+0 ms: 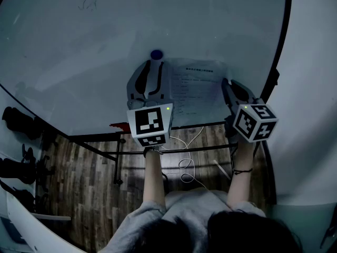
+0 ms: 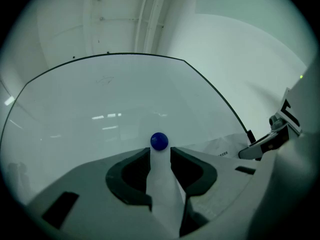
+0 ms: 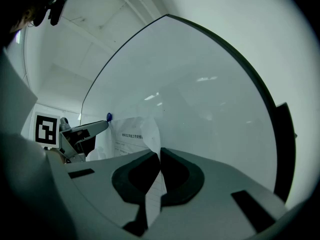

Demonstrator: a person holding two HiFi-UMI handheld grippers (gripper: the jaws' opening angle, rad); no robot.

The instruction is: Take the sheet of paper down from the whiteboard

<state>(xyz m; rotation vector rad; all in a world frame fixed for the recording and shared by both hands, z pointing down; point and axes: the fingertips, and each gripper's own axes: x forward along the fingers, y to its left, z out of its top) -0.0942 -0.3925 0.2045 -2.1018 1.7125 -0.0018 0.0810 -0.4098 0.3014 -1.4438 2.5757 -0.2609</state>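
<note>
A large white glass-smooth whiteboard with a thin dark frame (image 1: 79,62) fills the upper head view, with a faint pen scribble (image 1: 87,3) at eleven o'clock. Below its lower edge, at eight o'clock, lies a brown wood-plank floor (image 1: 79,183). The left hand-held gripper (image 1: 151,65), its marker cube facing the camera, points up the board from just left of centre. In its own view the jaws stand a little apart, with nothing pinched between them. A small round blue magnet (image 2: 159,141) sits at twelve o'clock from the tips, right at the mouth of the gap. Whether the tips touch it cannot be made out. The magnet pins the top left corner of the white printed sheet of paper (image 1: 197,88), which hangs on the board at about one o'clock from the left hand-held gripper and spreads rightward between the two tools. At the sheet's three o'clock edge is the right hand-held gripper (image 1: 227,83). Its jaws are closed on that edge; its own view shows the paper running down between the two dark pads and bowing away from the board above them. A thin white cable (image 1: 187,167) loops on the floor at six o'clock, between the person's forearms.
</note>
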